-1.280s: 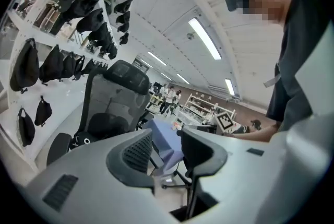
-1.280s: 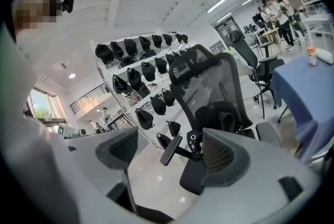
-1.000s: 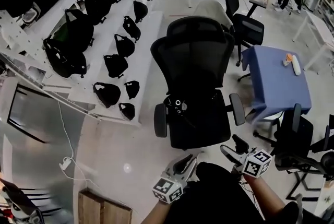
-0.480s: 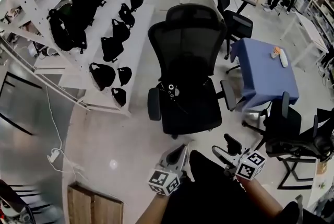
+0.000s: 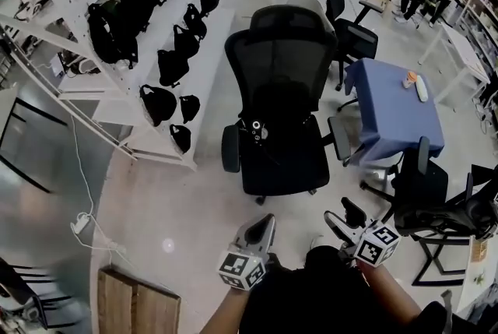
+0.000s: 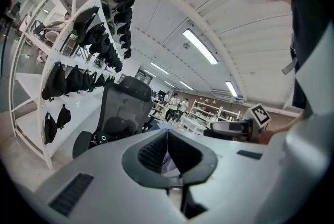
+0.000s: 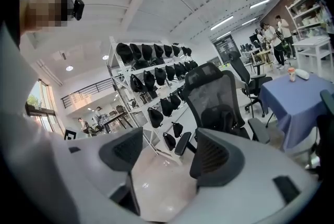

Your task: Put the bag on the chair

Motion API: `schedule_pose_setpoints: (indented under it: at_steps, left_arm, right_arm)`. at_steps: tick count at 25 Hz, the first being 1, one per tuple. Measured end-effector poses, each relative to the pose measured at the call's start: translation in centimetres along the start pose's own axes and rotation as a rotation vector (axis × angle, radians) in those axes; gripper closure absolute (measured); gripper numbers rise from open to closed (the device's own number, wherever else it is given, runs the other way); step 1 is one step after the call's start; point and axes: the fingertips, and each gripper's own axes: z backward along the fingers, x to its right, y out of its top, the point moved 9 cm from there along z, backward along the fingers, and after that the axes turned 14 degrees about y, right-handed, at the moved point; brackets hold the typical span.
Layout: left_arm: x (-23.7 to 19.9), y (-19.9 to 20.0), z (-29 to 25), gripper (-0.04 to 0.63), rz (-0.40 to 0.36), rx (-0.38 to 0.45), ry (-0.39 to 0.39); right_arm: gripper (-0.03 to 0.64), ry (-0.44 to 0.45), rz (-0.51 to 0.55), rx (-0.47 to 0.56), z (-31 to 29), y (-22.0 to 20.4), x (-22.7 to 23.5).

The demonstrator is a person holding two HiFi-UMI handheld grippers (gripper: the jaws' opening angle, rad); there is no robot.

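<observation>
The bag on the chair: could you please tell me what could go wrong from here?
The bag slumps against the backrest of the chair, strap hardware near the seat's edge; it may slide off if the chair swivels. The left gripper is shut and empty, the right gripper is closing on nothing, so neither could catch it.

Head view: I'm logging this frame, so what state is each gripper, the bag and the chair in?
left gripper: shut, nothing between its jaws.
right gripper: jaws apart and closing, nothing between them.
bag: resting on the chair's seat, against the backrest, held by neither gripper.
chair: upright, seat towards the person.
</observation>
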Motion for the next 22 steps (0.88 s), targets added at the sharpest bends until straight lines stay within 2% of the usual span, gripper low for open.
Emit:
schedule_pose_setpoints:
  at_steps: [6,10,16,22]
  left_arm:
    - [2.2,0.6,-0.4,0.584,-0.027,0.034,0.078]
    - [4.6,0.5,-1.4,0.584,-0.026,0.053,0.131]
    - [8.6,1.1,-2.9,0.584,0.054,0.089,0.166]
    - [11.8,0.6,-4.1,0.584,-0.006,0.108,0.228]
  right_arm:
    - [0.371,-0.01,0.019,0.037,2.7,1.9,3.2]
    - [0.403,-0.027,0.071,0.028,5.4,3.3,5.5]
    - [0.474,-0.033,0.19,0.026,9.1,5.8,7.3]
    - [0.536,0.004,0.233,0.03,11.5,7.0,9.0]
